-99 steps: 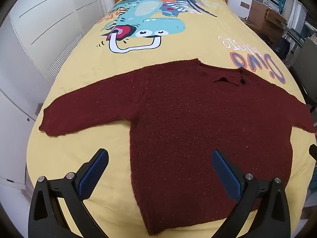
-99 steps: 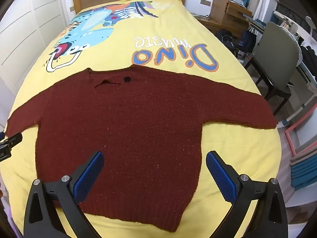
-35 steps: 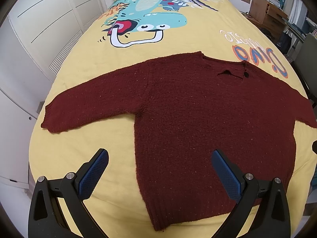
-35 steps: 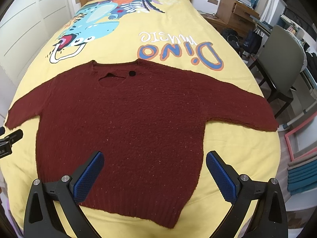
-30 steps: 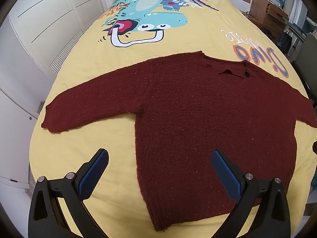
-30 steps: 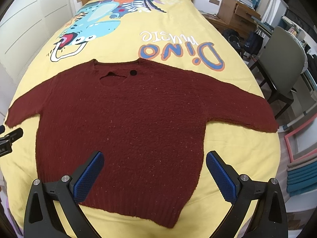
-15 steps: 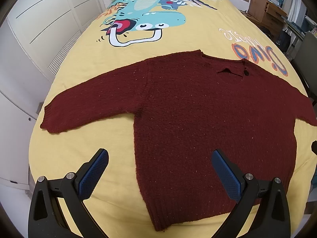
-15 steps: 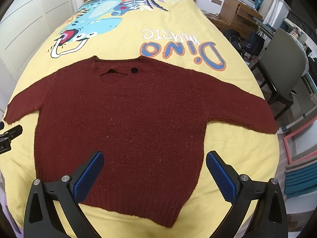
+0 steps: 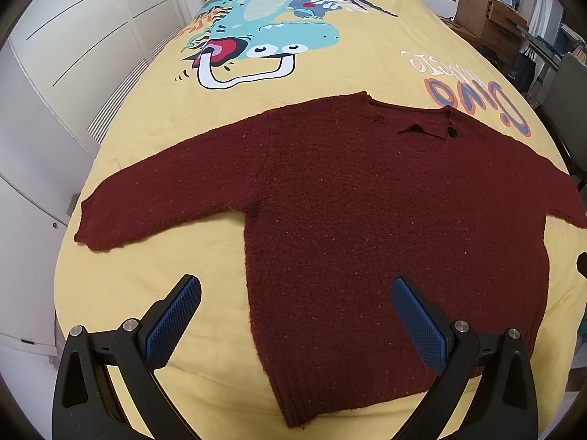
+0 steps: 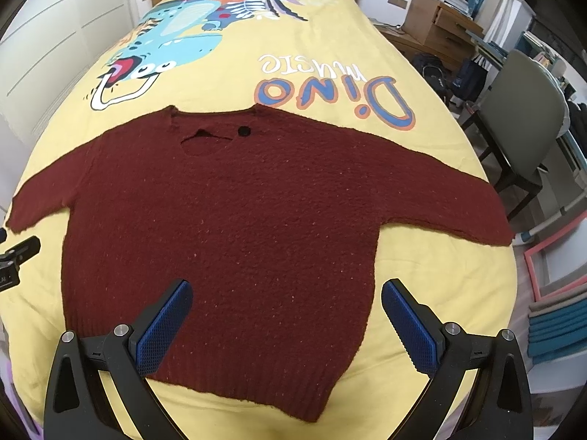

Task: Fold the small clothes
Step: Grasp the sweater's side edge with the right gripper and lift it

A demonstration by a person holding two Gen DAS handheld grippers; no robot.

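A dark red sweater lies flat on the yellow bed, sleeves spread to both sides and neck toward the headboard. The left gripper hangs above the sweater's hem at its left edge, jaws wide apart and empty. The right gripper hangs over the hem nearer the sweater's right edge, also spread and holding nothing.

Both cameras have shifted a little over the bed; nothing on it has moved.

In the left view the sweater sits slightly lower and its left sleeve shows more fully. In the right view the sweater sits lower than 3.3 seconds ago, with more dinosaur print visible.
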